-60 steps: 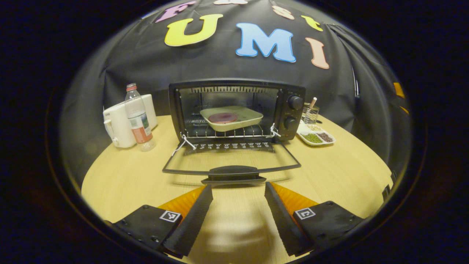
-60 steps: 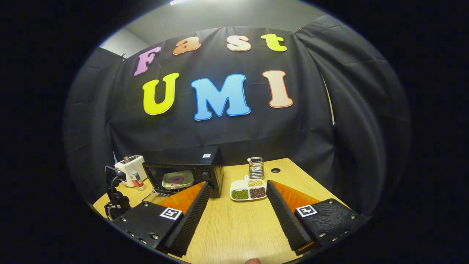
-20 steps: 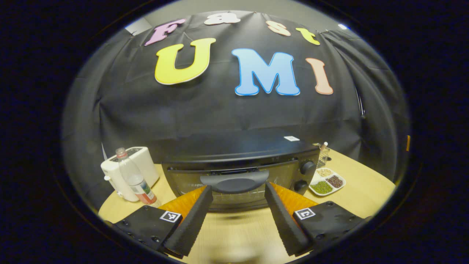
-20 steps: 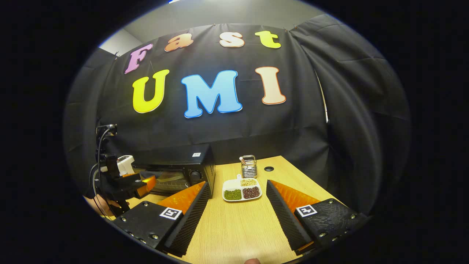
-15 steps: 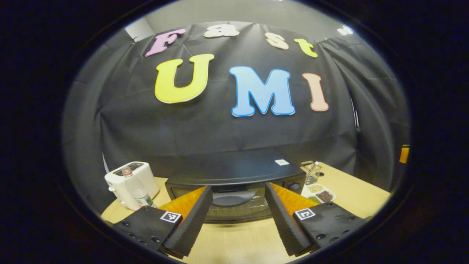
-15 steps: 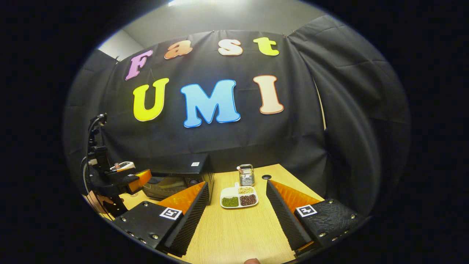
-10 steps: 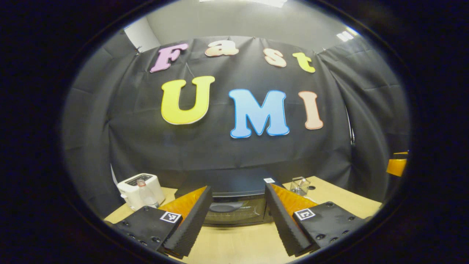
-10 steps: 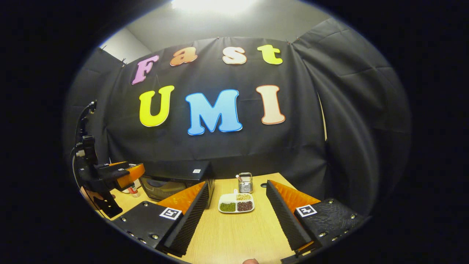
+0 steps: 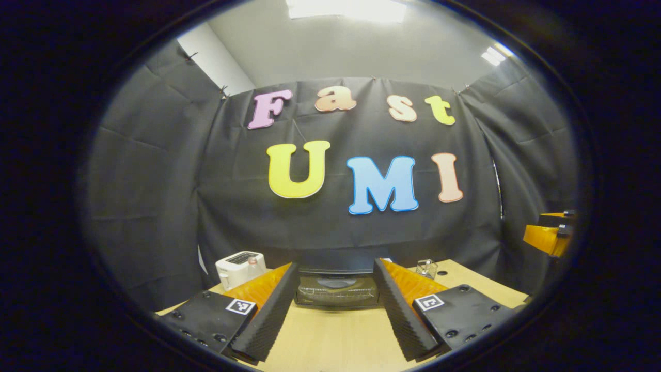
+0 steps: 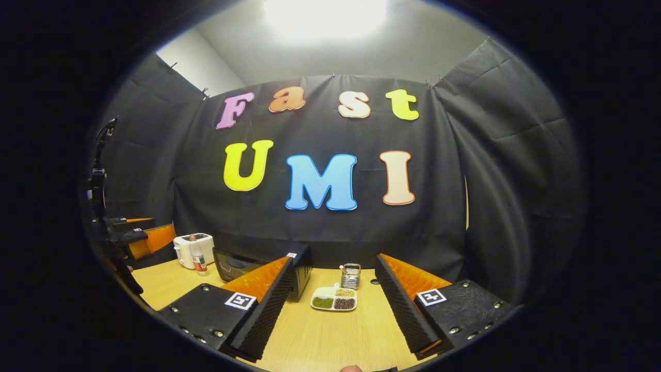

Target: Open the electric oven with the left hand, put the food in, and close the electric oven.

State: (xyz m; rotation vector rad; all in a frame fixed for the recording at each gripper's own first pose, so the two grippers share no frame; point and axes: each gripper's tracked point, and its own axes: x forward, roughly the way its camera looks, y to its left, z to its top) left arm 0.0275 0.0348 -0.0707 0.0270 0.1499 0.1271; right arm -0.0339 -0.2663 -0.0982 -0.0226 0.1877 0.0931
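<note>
The black electric oven [image 9: 335, 290] stands at the back of the wooden table [image 9: 330, 341] with its door closed and the handle [image 9: 334, 282] up. I cannot make out the food behind the glass. My left gripper [image 9: 333, 330] is open and empty, well back from the oven, which sits between its fingers. In the right gripper view the oven [image 10: 235, 264] is at the left, partly behind a finger. My right gripper [image 10: 330, 330] is open and empty over the table. The left gripper [image 10: 144, 237] shows far left there, and the right gripper [image 9: 547, 238] at the right edge of the left gripper view.
A white appliance [image 10: 193, 248] with a plastic bottle [image 10: 197, 261] in front of it stands left of the oven. To the oven's right are a divided white tray of beans [image 10: 333, 300] and a small metal holder [image 10: 351, 275].
Three seconds ago the door lay open with a dish on the rack; a second ago it was closed. Since then both grippers have drawn back from the oven.
</note>
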